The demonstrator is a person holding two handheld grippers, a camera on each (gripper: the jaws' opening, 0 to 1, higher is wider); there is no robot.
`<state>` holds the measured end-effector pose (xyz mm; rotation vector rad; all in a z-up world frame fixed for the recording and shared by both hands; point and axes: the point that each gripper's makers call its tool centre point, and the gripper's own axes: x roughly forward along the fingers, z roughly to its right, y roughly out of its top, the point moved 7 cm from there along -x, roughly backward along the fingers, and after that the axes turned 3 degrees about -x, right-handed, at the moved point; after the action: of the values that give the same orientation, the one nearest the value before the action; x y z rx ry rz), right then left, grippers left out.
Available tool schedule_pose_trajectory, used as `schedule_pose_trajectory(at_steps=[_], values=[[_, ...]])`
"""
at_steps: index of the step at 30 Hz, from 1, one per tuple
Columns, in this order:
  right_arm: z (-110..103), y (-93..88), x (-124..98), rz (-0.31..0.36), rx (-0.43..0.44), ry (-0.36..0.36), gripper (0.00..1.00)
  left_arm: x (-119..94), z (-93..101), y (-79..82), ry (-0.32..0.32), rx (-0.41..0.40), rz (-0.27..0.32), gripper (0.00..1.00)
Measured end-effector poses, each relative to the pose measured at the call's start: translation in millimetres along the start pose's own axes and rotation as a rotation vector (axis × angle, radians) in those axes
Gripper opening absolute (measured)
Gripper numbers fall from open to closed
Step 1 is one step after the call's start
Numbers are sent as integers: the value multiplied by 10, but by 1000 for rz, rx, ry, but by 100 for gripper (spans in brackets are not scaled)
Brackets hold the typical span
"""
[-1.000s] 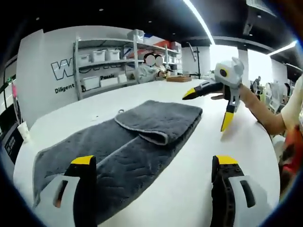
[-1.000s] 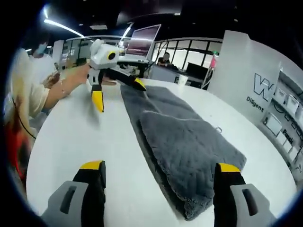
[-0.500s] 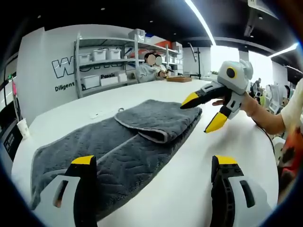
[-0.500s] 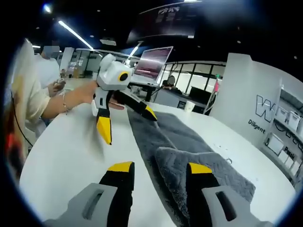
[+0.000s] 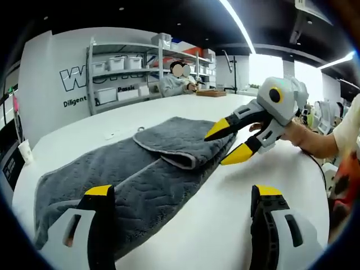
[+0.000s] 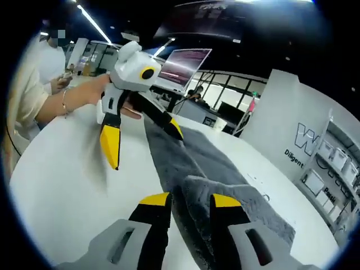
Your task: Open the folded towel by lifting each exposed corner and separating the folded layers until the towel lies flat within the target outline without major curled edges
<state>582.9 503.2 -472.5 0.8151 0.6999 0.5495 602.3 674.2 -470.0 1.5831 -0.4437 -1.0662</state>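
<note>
Left gripper view: the left hand-held gripper (image 5: 183,194) has its jaws spread wide, low over the white table (image 5: 225,202). The grey towel (image 5: 140,174) lies on the table ahead of it and toward its left jaw, part folded, with one flap doubled back over the far end. The near end of the towel lies just beside the left jaw; whether they touch I cannot tell. The right hand-held gripper (image 5: 228,144) comes in from the right, jaws a little apart, tips at the towel's far edge by the folded flap. Shelves (image 5: 126,70) with white bins stand beyond the table.

Right gripper view: the right hand-held gripper (image 6: 188,199) has its jaws nearly together on the towel's (image 6: 225,183) raised fold, pinching it. The left hand-held gripper (image 6: 140,140) stands ahead, jaws wide apart, one tip over bare table (image 6: 62,191), the other over the towel's far end.
</note>
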Motion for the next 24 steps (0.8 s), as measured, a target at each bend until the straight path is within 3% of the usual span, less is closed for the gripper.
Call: schedule_pose_trajectory(at_steps=[9,13,16,24], values=[[-33,9,179,-21,-19,-46,16,-14,-18,-4,-3,-8,0,98],[-32,-102,217,-102,-51,-67,14,-20,-9,0,-6,-9,2,98],[-7,-81,210,-73,-62,-75,0,-15,-7,-5,-8,-10,0,98],[80,-73,149,-65,-61,-117,0,6,-45,-42,0,-22,-17,97]])
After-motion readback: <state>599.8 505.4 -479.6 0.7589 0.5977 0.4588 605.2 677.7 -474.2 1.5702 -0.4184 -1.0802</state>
